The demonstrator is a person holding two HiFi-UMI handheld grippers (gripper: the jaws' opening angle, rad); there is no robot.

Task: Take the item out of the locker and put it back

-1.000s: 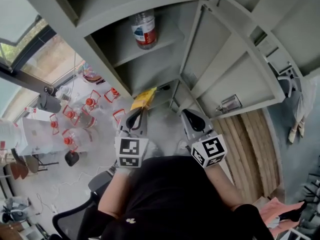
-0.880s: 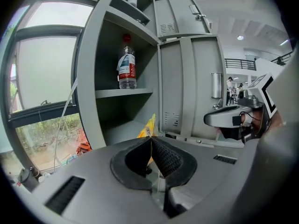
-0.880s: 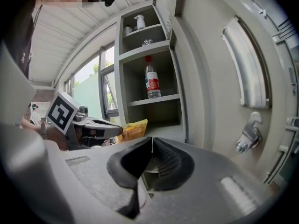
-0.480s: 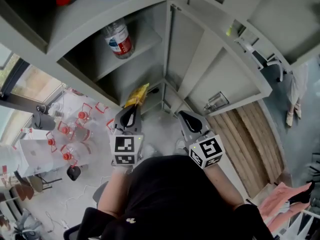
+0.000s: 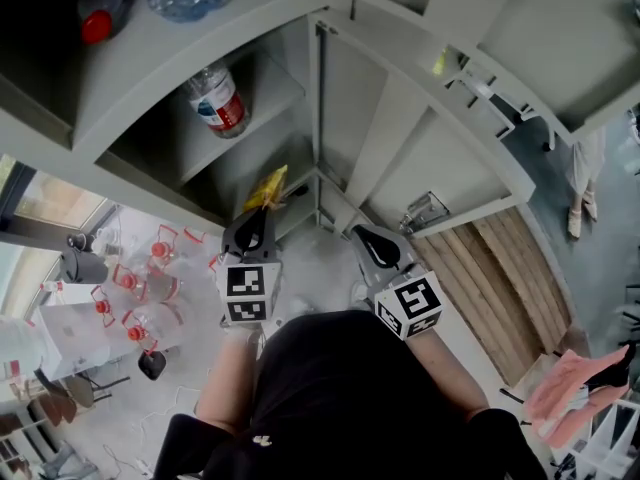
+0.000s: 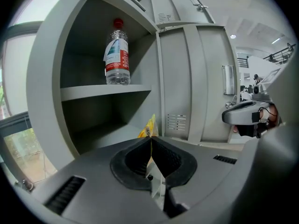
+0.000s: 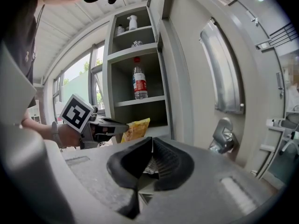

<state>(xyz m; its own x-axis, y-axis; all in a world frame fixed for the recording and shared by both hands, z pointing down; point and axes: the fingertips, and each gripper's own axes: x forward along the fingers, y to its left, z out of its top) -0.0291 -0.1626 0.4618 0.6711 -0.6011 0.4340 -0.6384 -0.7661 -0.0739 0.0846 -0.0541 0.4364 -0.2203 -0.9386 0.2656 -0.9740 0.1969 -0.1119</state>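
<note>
From the head view: left gripper (image 5: 264, 215) clamped on the bottom edge of a yellow bag (image 5: 266, 186), held upright right at the mouth of the locker (image 5: 342, 98), level with its lower compartment and under the shelf carrying a water bottle (image 5: 218, 100). Right gripper (image 5: 359, 234) just in front of the locker's centre post, tongs together on nothing, idle. Probably the turning point of the task, bag either just drawn out or about to go back; no telling which. Next move likely calls for pushing the bag straight into the lower compartment, clear of the shelf (image 6: 106, 92) edge, then parting the tongs. From the left gripper view: pads pinched tight at the left gripper's tip (image 6: 150, 139), yellow bag (image 6: 149, 126) poking up beyond, bottle (image 6: 117, 52) above inside the locker. From the right gripper view: tongs of the right gripper (image 7: 150, 140) closed and empty; bag (image 7: 135, 129) in front of the locker's open bay; door (image 7: 224, 73) swung open beside the locker. Wood planks (image 5: 500, 278) to the locker's right, clear red-capped jugs (image 5: 148, 268) on the floor to its left, windows (image 7: 77, 85) beyond.
</note>
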